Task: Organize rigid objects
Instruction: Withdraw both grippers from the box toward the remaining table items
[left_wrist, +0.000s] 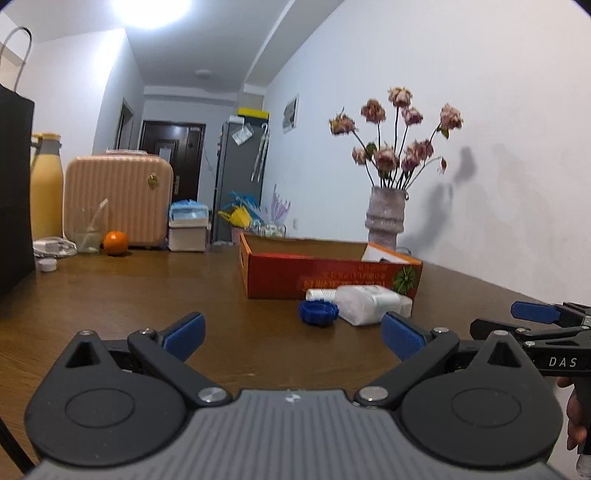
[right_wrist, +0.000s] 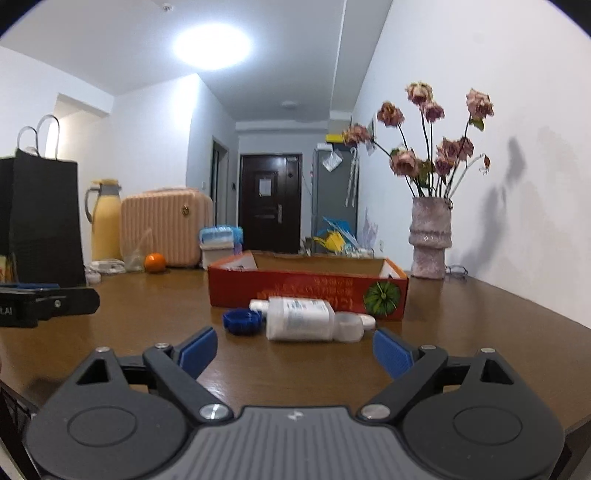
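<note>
A white plastic bottle (right_wrist: 299, 319) lies on its side on the brown table, just in front of a shallow red cardboard box (right_wrist: 288, 291). A blue ribbed cap (right_wrist: 242, 321) lies to its left. A small white bottle (right_wrist: 260, 305) lies behind them. The left wrist view shows the same bottle (left_wrist: 373, 303), cap (left_wrist: 317, 312) and box (left_wrist: 325, 278). My left gripper (left_wrist: 293, 334) is open and empty, a short way before the cap. My right gripper (right_wrist: 295, 350) is open and empty, close before the bottle. The right gripper also shows at the right edge of the left wrist view (left_wrist: 532, 321).
A pale vase of dried roses (right_wrist: 430, 240) stands by the right wall behind the box. At the far left are a black paper bag (right_wrist: 40, 218), a yellow flask (right_wrist: 105, 221), a pink case (right_wrist: 166, 229), a glass and an orange (right_wrist: 154, 262).
</note>
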